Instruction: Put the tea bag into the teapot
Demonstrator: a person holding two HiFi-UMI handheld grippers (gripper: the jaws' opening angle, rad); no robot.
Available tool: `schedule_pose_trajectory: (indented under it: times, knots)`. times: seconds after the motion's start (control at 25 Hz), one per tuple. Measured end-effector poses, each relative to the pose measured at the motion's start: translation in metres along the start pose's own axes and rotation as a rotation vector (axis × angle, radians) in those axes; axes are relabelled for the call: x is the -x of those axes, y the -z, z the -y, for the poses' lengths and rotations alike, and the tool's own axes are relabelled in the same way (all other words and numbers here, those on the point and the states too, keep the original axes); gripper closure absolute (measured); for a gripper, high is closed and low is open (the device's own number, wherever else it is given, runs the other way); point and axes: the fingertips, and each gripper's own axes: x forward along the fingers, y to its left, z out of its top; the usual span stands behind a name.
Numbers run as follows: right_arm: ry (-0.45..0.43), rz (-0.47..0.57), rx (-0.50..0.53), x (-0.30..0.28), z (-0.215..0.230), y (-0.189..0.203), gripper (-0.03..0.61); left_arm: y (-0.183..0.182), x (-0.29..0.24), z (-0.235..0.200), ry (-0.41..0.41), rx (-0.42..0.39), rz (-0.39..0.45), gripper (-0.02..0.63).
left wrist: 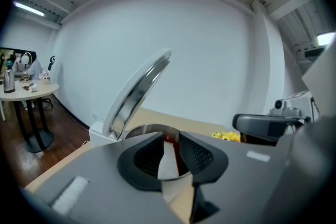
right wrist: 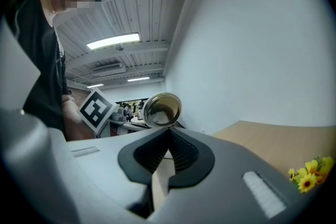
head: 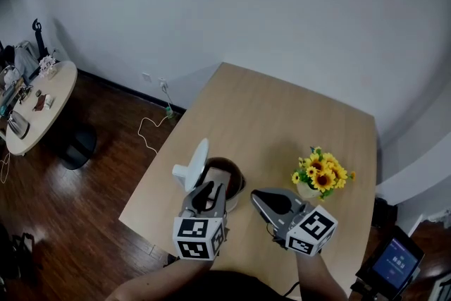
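The teapot (head: 237, 181) stands near the table's front edge, its white lid (head: 195, 164) tipped up and open to the left. My left gripper (head: 211, 189) hangs over the pot's near rim. In the left gripper view the left gripper (left wrist: 170, 140) is shut on a white tea bag (left wrist: 168, 161), just above the steel rim (left wrist: 137, 130), with the lid (left wrist: 139, 91) raised behind; something red shows inside the pot. My right gripper (head: 256, 194) is right of the pot; its jaws (right wrist: 169, 131) meet at the tips with nothing between them.
A small pot of yellow sunflowers (head: 320, 175) stands on the table (head: 282, 116) to the right of my right gripper. A round side table (head: 42, 102) with clutter sits far left on the wooden floor. A cable (head: 151, 127) trails from the wall socket.
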Motion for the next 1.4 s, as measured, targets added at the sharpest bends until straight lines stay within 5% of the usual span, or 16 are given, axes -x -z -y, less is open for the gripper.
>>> schedule_pose_trajectory:
  times: [0.28,0.52,0.8,1.4]
  knots:
    - [0.01,0.012,0.002,-0.003,-0.007,-0.008,0.575,-0.013,0.026,0.034,0.212,-0.146,0.078,0.532]
    - [0.036,0.042,0.021,-0.001,-0.018,-0.023,0.575,-0.032,0.06,0.044,0.323,-0.269,0.177,0.611]
    - [0.099,0.049,0.055,0.0,-0.049,-0.031,0.575,-0.045,0.108,0.023,0.359,-0.235,0.247,0.611]
    - [0.241,0.076,0.031,-0.01,-0.086,-0.043,0.577,-0.056,0.145,-0.02,0.46,-0.244,0.216,0.611]
